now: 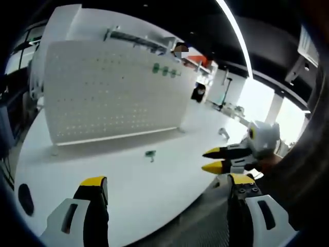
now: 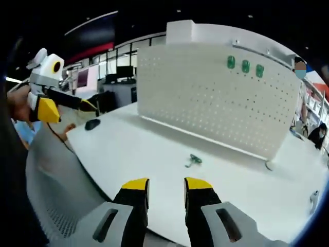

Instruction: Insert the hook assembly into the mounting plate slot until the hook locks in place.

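Hook (image 2: pixel 194 160) lies on bench (image 2: pixel 133 149) before pegboard (image 2: pixel 216 98); left tongs (image 1: pixel 167 181) spread wide, right tongs (image 2: pixel 166 184) slightly apart, both empty.

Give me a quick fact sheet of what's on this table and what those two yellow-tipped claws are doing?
surface: white table
backdrop: white pegboard standing upright on the table
on pegboard: three green hooks in a row near the top edge
loose item: small green hook assembly lying on the table in front of the pegboard, touched by nothing
left gripper: jaws wide open, empty
right gripper: jaws slightly apart, empty
dark object: small, near the table edge
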Action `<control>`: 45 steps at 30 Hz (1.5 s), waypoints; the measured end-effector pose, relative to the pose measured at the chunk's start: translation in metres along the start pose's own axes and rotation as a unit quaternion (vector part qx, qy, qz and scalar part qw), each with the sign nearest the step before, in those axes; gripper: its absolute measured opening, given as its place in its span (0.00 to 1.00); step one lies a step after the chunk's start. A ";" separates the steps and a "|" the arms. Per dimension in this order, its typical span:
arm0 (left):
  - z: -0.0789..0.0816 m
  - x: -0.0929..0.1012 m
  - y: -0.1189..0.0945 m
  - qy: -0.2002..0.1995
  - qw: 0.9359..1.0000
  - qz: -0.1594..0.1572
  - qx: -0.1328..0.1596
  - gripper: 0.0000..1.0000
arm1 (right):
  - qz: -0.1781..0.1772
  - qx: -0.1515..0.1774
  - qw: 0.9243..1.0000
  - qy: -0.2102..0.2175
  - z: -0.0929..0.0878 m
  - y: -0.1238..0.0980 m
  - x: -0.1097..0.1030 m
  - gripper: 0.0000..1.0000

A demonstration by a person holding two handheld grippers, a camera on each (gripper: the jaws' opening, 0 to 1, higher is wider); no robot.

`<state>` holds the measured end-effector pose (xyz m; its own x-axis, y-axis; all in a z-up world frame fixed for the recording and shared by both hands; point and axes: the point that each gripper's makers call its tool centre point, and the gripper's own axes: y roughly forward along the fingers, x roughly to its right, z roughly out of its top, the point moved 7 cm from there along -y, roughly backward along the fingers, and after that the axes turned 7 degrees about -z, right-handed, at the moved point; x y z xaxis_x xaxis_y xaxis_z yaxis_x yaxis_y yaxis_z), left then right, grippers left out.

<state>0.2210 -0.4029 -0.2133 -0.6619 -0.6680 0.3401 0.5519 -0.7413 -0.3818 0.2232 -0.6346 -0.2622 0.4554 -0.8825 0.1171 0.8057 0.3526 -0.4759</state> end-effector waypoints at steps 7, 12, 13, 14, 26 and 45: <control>-0.001 -0.001 0.003 -0.003 1.000 -0.001 -0.005 0.98 | 0.014 -0.016 1.000 -0.003 -0.011 -0.010 -0.003 0.26; -0.001 -0.001 0.004 -0.006 1.000 0.000 -0.005 0.98 | 0.018 -0.027 0.999 0.003 -0.017 -0.010 -0.003 0.26; -0.001 -0.002 0.004 -0.006 1.000 0.000 -0.005 0.98 | 0.018 -0.028 0.999 0.002 -0.017 -0.010 -0.003 0.26; -0.001 -0.002 0.004 -0.007 1.000 0.001 -0.006 0.97 | 0.019 -0.029 0.999 0.001 -0.017 -0.010 -0.003 0.26; -0.002 -0.008 0.007 -0.016 1.000 0.008 -0.009 0.97 | 0.030 -0.043 0.999 -0.010 -0.020 0.010 0.005 0.26; -0.007 -0.018 0.011 -0.041 0.999 0.021 -0.010 0.97 | 0.080 -0.065 0.993 -0.062 -0.015 0.078 0.017 0.26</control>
<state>0.2350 -0.3984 -0.2298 -0.5948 -0.7019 0.3918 0.5672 -0.7118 -0.4142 0.2879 -0.6272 -0.3106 0.6239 -0.7700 0.1340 0.6672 0.4354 -0.6044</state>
